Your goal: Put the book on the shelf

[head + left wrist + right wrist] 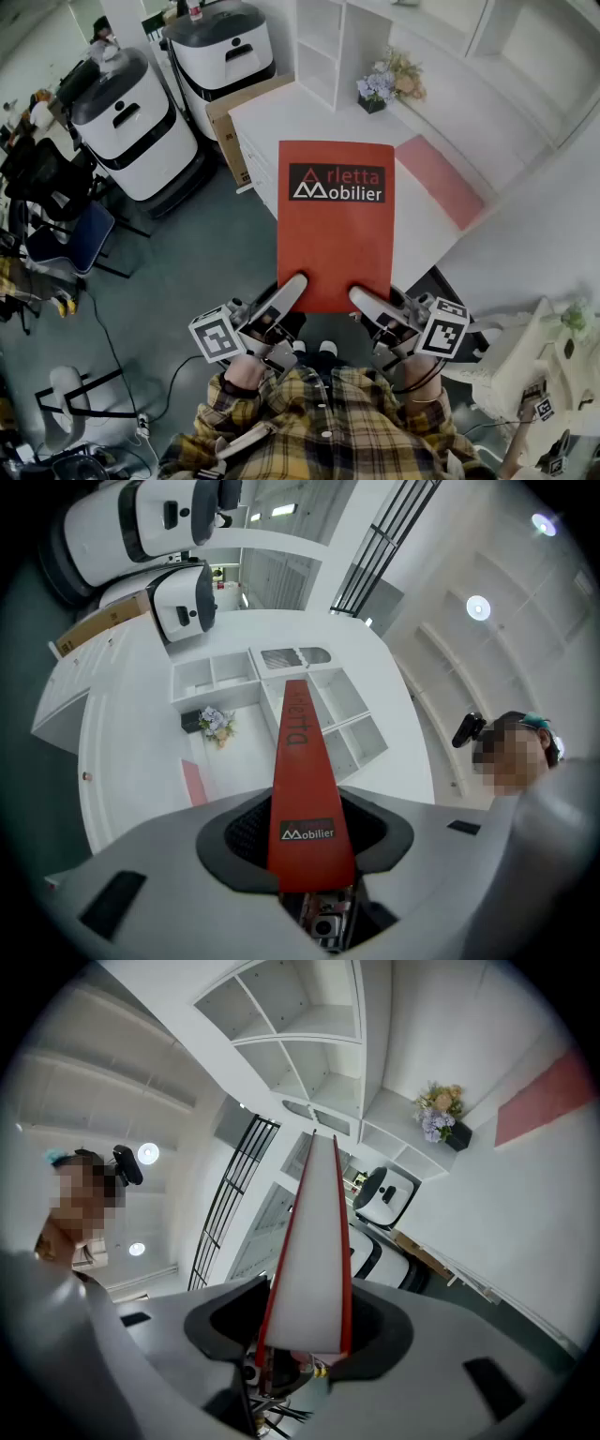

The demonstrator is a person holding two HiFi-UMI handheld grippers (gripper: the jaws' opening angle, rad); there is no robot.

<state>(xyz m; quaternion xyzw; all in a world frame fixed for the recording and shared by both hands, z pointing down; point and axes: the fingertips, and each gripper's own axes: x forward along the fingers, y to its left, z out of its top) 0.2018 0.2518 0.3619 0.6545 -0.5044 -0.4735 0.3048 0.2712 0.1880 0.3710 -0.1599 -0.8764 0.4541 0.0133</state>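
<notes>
While left gripper (294, 283) and right gripper (360, 296) clamp book (336, 225) | flowers (392, 79) in pot (371, 104) near shelf (323, 49)

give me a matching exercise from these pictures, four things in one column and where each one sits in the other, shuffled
1 red book
2 flower bouquet
3 pink mat
4 cardboard box

a flat on the white table, right part
b beside the table, next to a white machine
c clamped by the left gripper and the right gripper
d on the table beside the white shelf

Pairs: 1-c, 2-d, 3-a, 4-b
</notes>
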